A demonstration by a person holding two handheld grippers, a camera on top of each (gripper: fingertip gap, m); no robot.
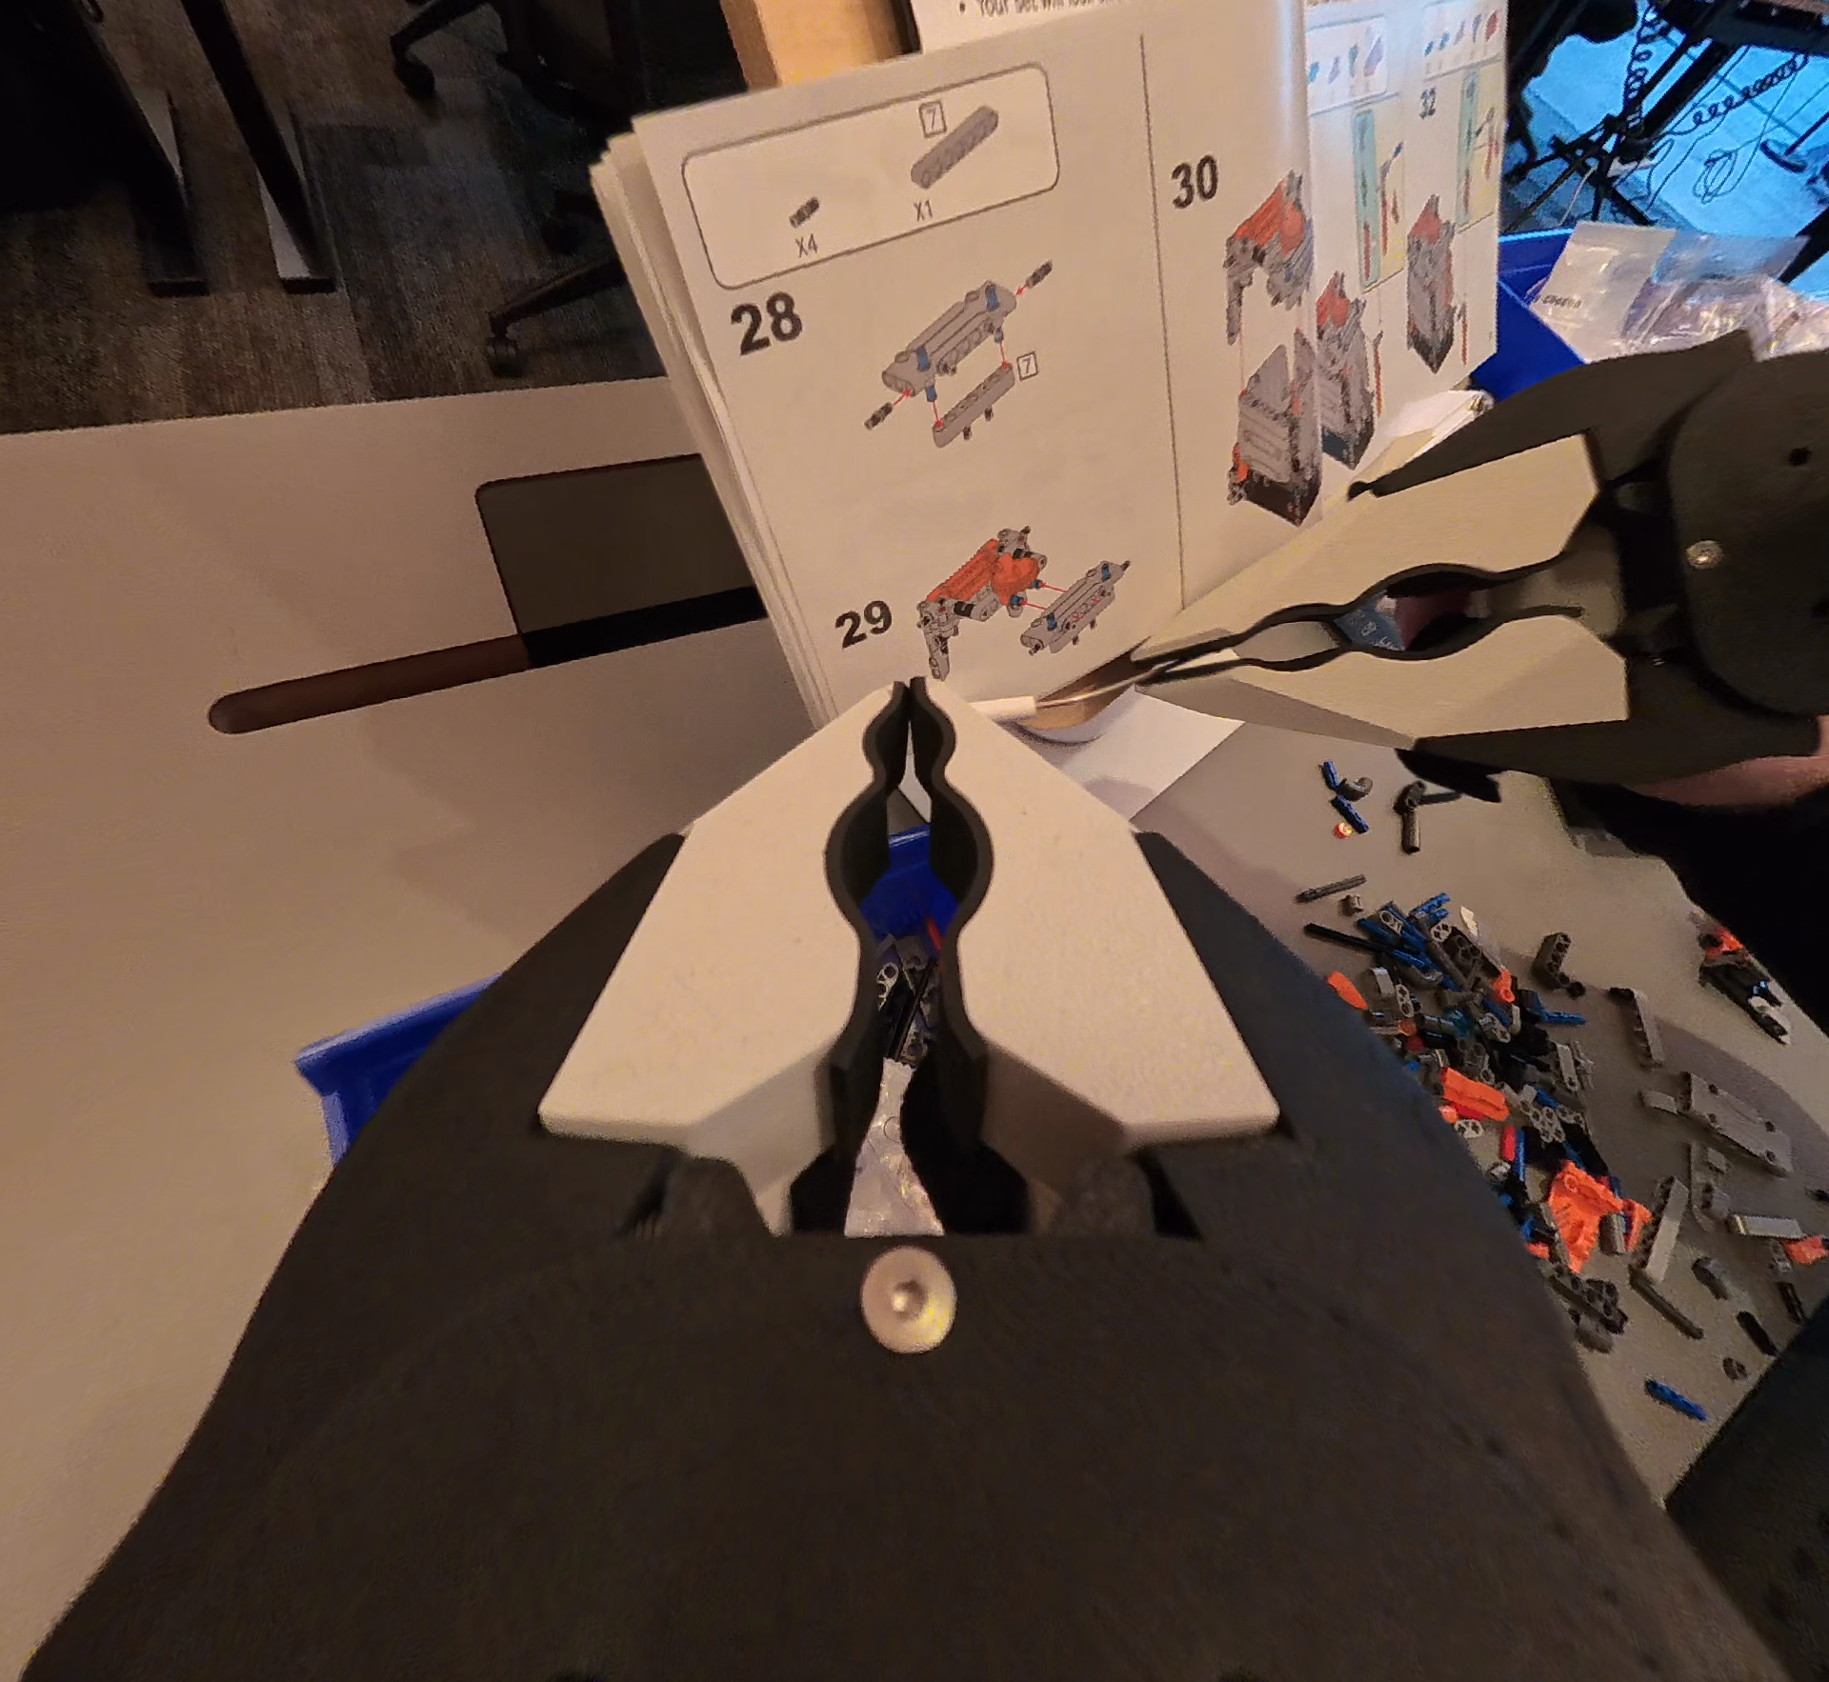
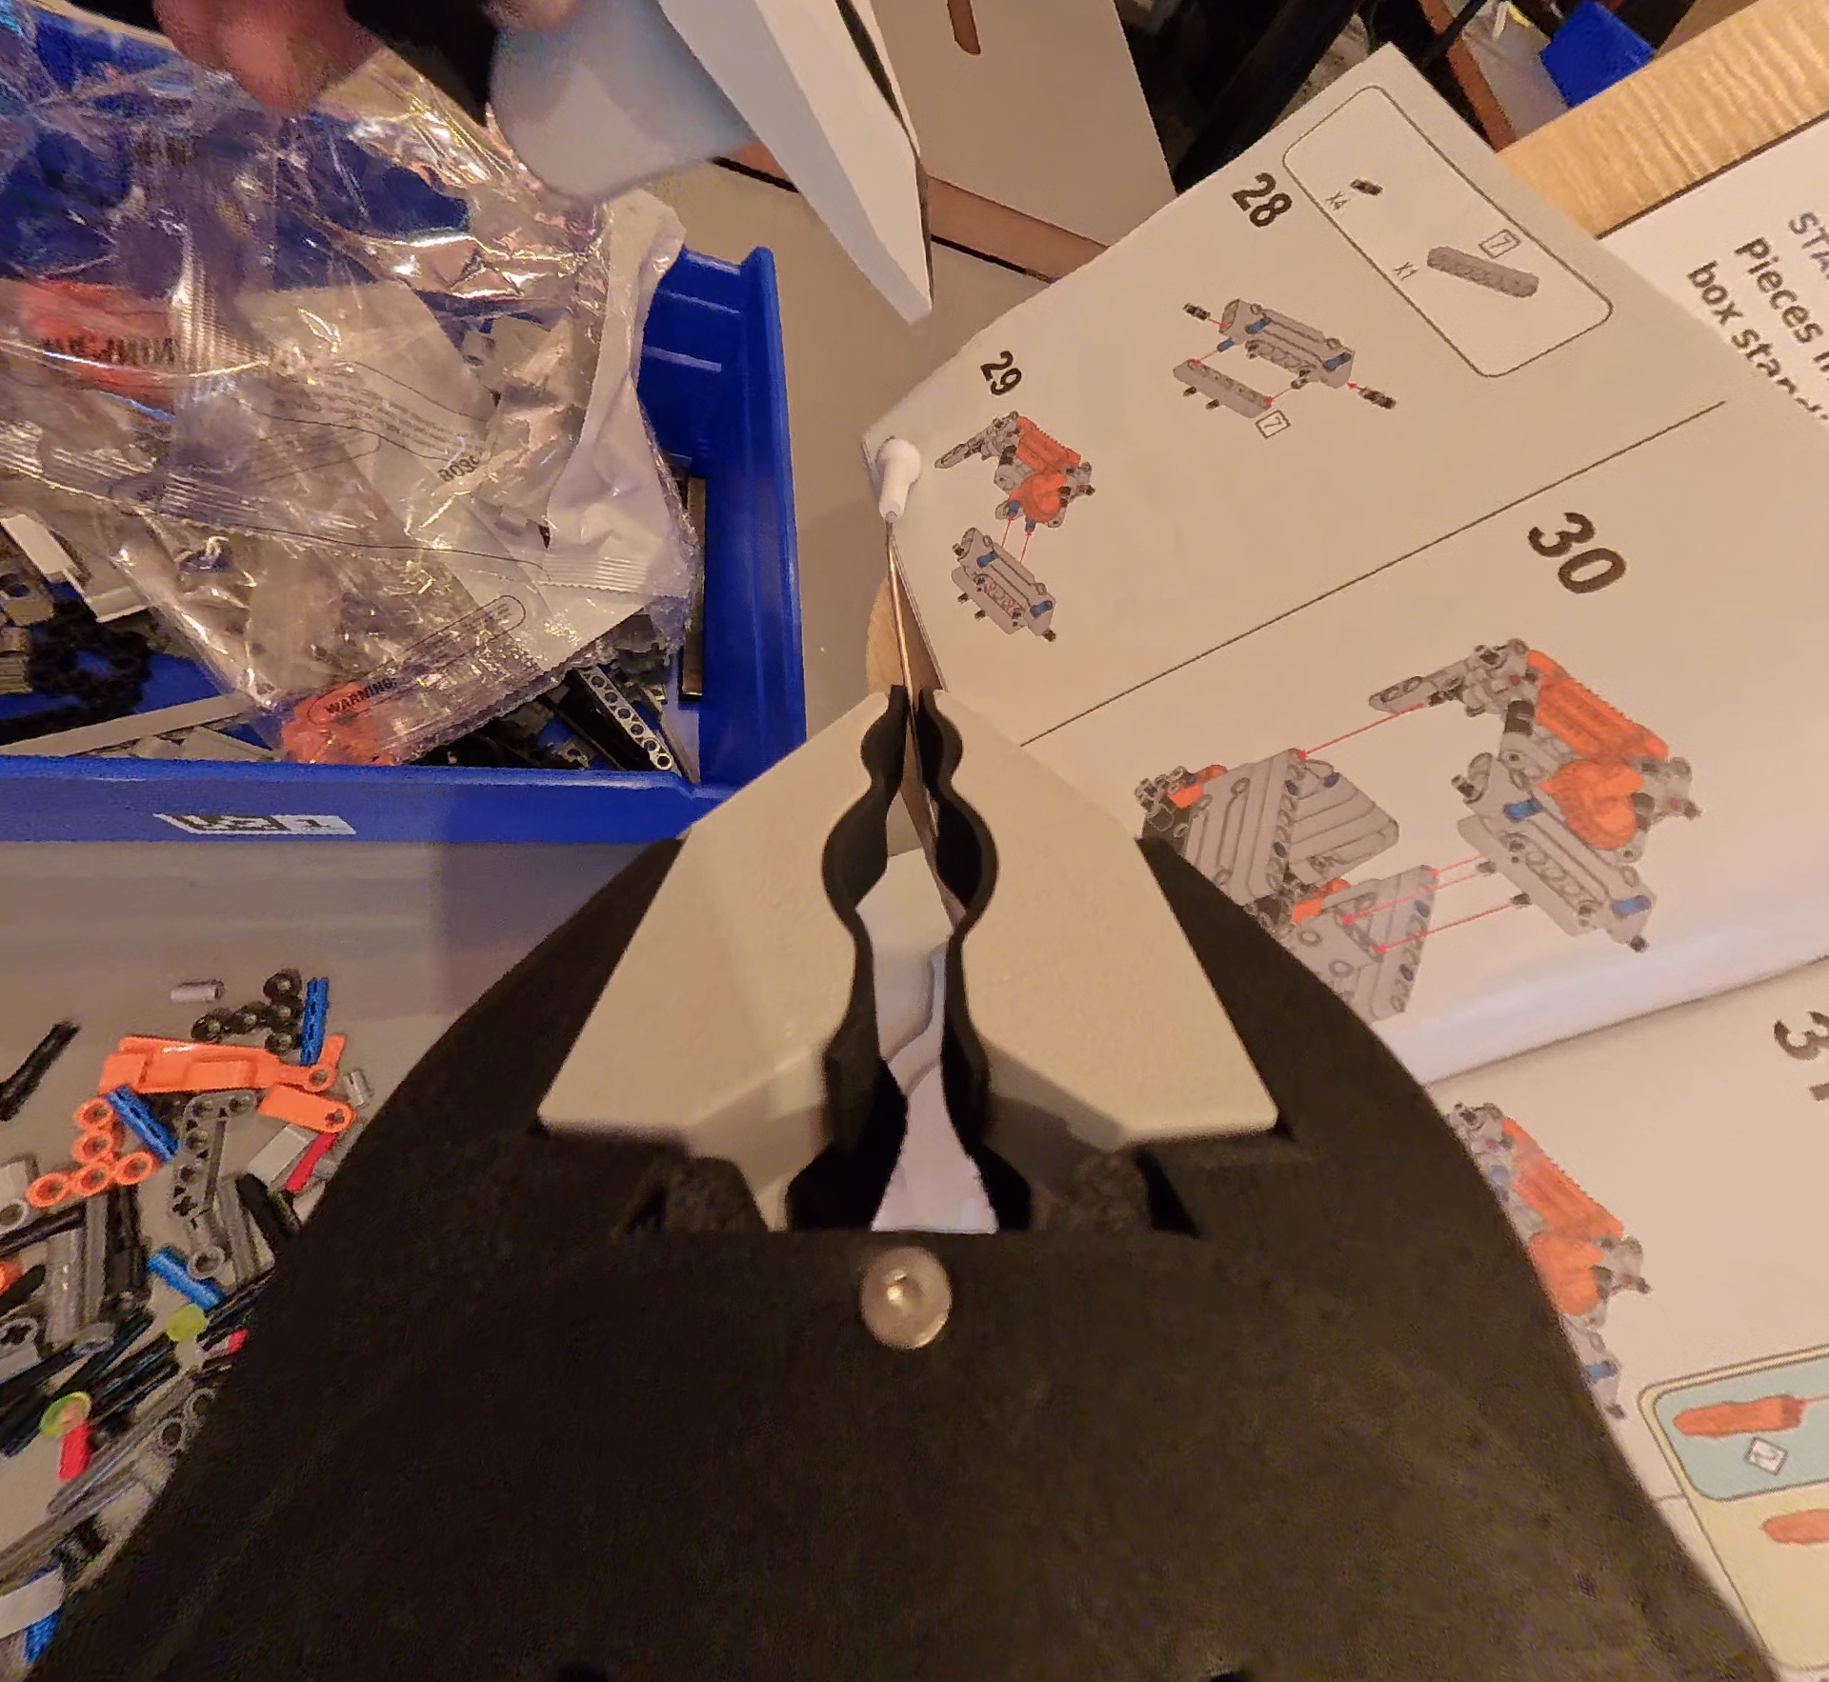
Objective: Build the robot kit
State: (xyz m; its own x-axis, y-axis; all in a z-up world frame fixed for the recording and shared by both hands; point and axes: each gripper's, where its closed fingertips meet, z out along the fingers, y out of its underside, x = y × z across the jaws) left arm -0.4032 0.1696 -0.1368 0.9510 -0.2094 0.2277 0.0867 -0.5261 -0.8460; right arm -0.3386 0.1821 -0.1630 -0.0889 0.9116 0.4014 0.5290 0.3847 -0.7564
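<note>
The right gripper (image 2: 912, 704) has its jaws pressed together on a thin metal blade (image 2: 899, 605) with a white tip, which reaches the bottom corner of the open instruction booklet (image 2: 1386, 497). The left gripper (image 1: 909, 694) is closed on nothing, above the blue bin (image 2: 732, 487) of bagged pieces (image 2: 327, 407). Loose building pieces (image 1: 1485, 1041) lie on the grey table (image 2: 396, 902).
</note>
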